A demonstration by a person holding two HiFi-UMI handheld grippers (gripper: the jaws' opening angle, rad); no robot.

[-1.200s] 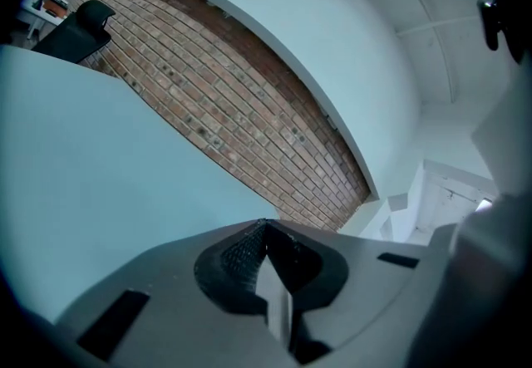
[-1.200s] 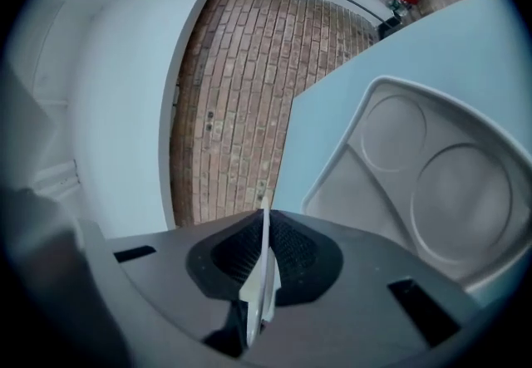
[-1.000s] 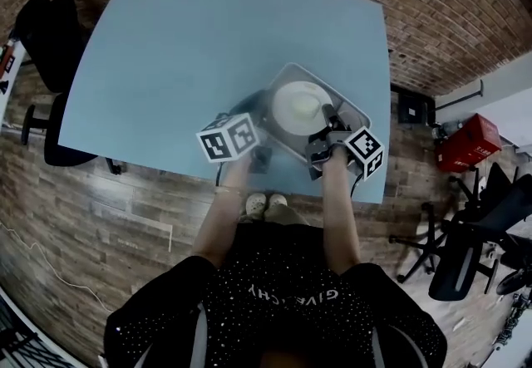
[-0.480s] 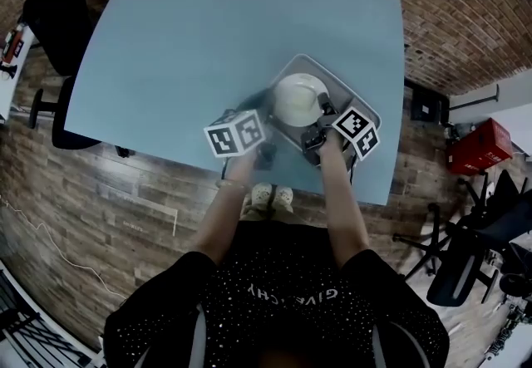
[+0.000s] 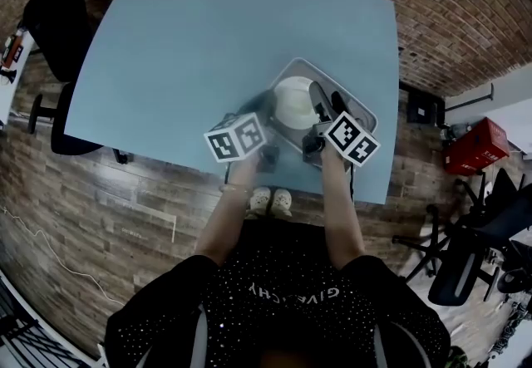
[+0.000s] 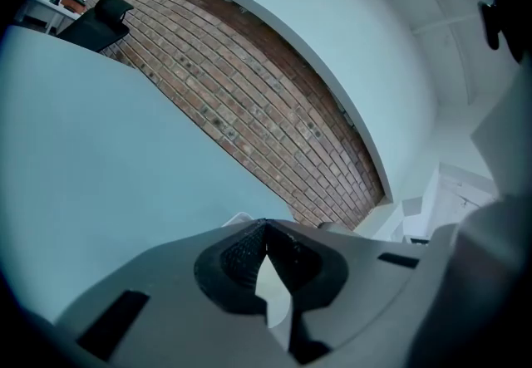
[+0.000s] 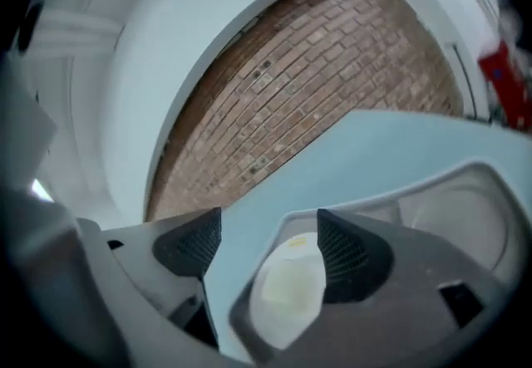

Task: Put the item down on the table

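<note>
A grey tray (image 5: 361,115) lies on the blue table (image 5: 208,34) near its front right edge, with a white round dish (image 5: 293,102) in its left part. My right gripper (image 5: 327,96) is open above the tray's near side. In the right gripper view the tray's rim (image 7: 399,184) runs between the spread jaws of the right gripper (image 7: 270,242), and the white dish (image 7: 289,285) shows low between them. My left gripper (image 5: 259,106) hovers just left of the tray. It is shut, and in the left gripper view its tips (image 6: 266,227) meet on nothing.
A black office chair (image 5: 58,26) stands off the table's left end. A red case (image 5: 470,146) and another black chair (image 5: 482,233) are on the floor to the right. A brick wall (image 6: 249,100) lies beyond the table's far edge.
My right gripper has swung forward from the tray's near rim to above the tray, and its fingers now show spread apart. The left gripper has hardly moved.
</note>
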